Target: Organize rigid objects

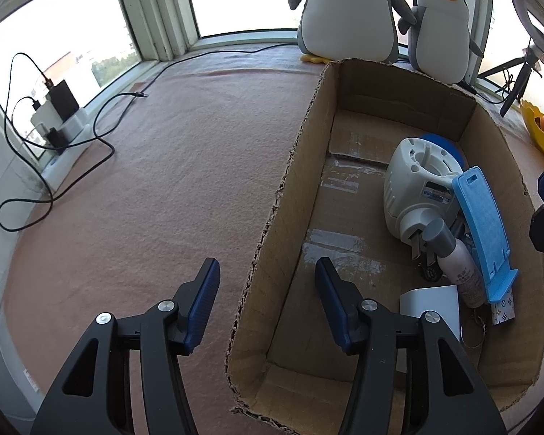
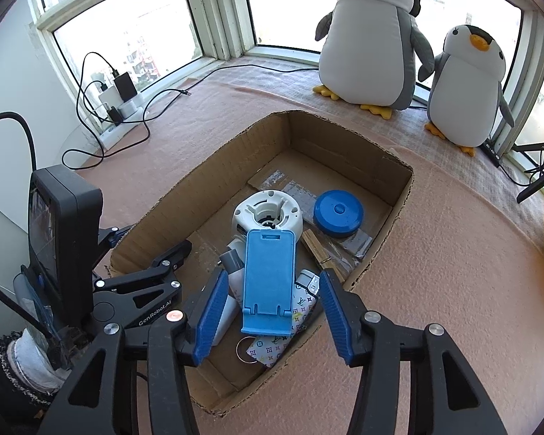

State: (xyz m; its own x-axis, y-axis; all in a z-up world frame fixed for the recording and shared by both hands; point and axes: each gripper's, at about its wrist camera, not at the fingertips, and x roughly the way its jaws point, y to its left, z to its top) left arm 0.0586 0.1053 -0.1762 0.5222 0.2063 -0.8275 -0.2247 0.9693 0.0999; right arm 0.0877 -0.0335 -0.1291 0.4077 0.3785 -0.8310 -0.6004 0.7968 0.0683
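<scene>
Care now means lifting both grippers straight up from the cardboard box, since the right gripper stands open around, not touching, the blue phone stand that leans on the white fan base at the box's near right. The left gripper is open and empty, straddling the box's left wall. Only the right wrist view shows the blue round lid, the wooden clip and the patterned pouch whole; the left view alone shows bare box floor on the left.
</scene>
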